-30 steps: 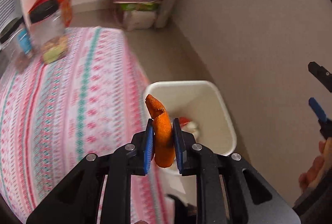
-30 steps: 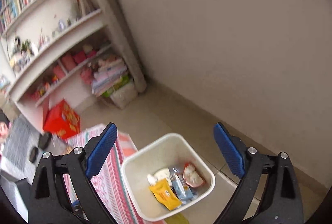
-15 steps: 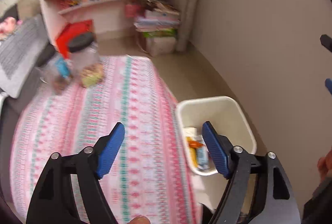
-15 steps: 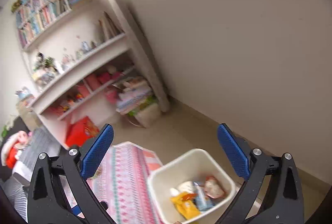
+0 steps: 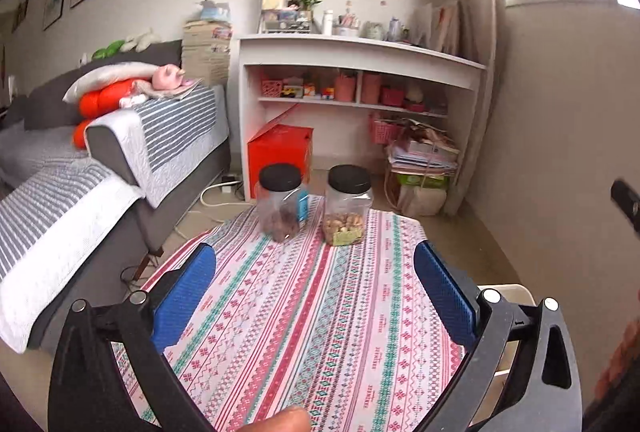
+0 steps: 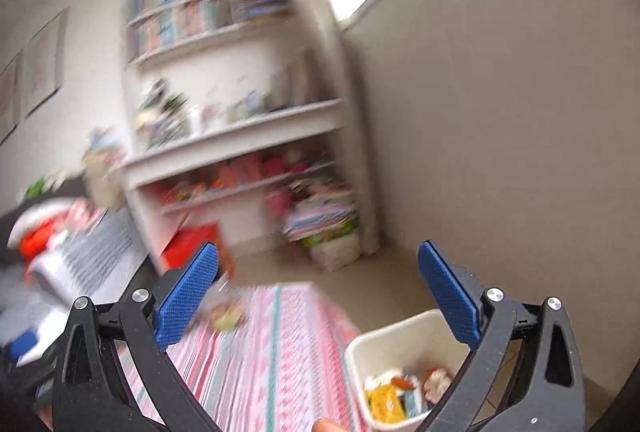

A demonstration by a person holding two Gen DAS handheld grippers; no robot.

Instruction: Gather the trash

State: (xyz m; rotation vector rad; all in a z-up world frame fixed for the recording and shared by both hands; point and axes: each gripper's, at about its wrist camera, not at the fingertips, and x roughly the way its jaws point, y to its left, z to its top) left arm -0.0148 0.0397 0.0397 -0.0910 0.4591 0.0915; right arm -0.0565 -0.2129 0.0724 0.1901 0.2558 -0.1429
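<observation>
Opening wide with nothing between its blue pads, the left gripper [image 5: 314, 296] is held over the patterned tablecloth [image 5: 304, 316], while the right gripper [image 6: 318, 296] is likewise spread fully and empty above the white bin [image 6: 396, 336], where the collected wrappers [image 6: 400, 392] are seen beside the table's edge. Farther off, two black-lidded snack jars [image 5: 314, 208] are stood side by side near the cloth's far end, and no loose trash is visible on it. A jar could be mistaken for rubbish, or knocked over by a hasty, blurred sweep.
</observation>
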